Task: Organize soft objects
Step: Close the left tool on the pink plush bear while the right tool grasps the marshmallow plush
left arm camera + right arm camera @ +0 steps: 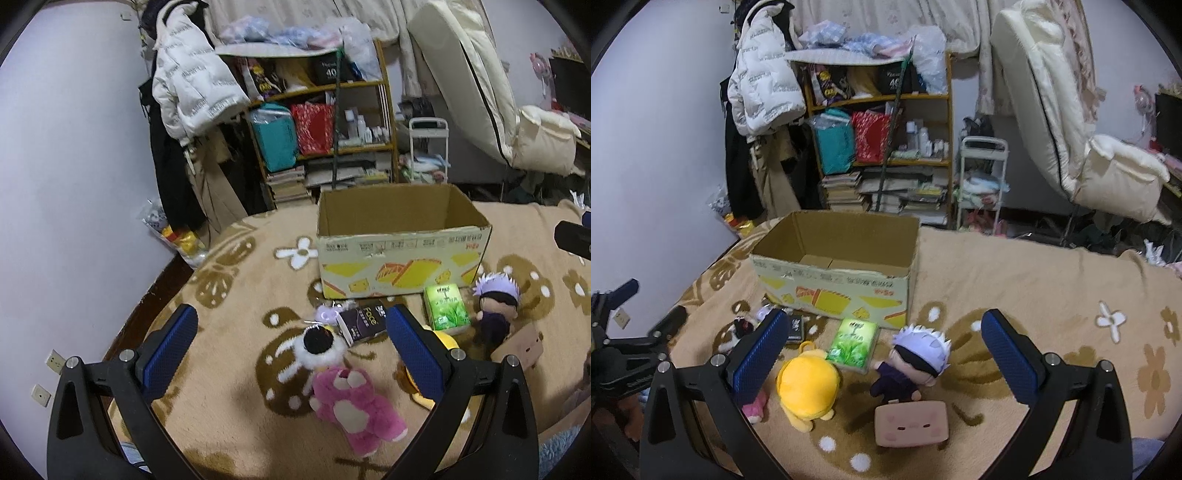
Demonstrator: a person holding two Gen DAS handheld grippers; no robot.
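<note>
Pink plush bear (351, 410) lies nearest my left gripper (291, 350), between its released fingers (168, 350), on the flowered blanket (229, 424). At its 12 o'clock sits a black-and-white plush (319, 347), touching it; beyond lie a dark Face pack (364, 321) and the open cardboard box (402, 243), which looks empty.

Risk: closing on the bear may also catch the touching plush, and soft fur may slip from the pads during the lift. A low carry could strike the box's near wall.

My right gripper (886, 354) is also released, holding nothing. Only its view shows the whole yellow plush (809, 384), the tan face cushion (910, 424) and the box floor. At its 12 o'clock lie the white-haired doll (916, 362) and green tissue pack (854, 343).
</note>
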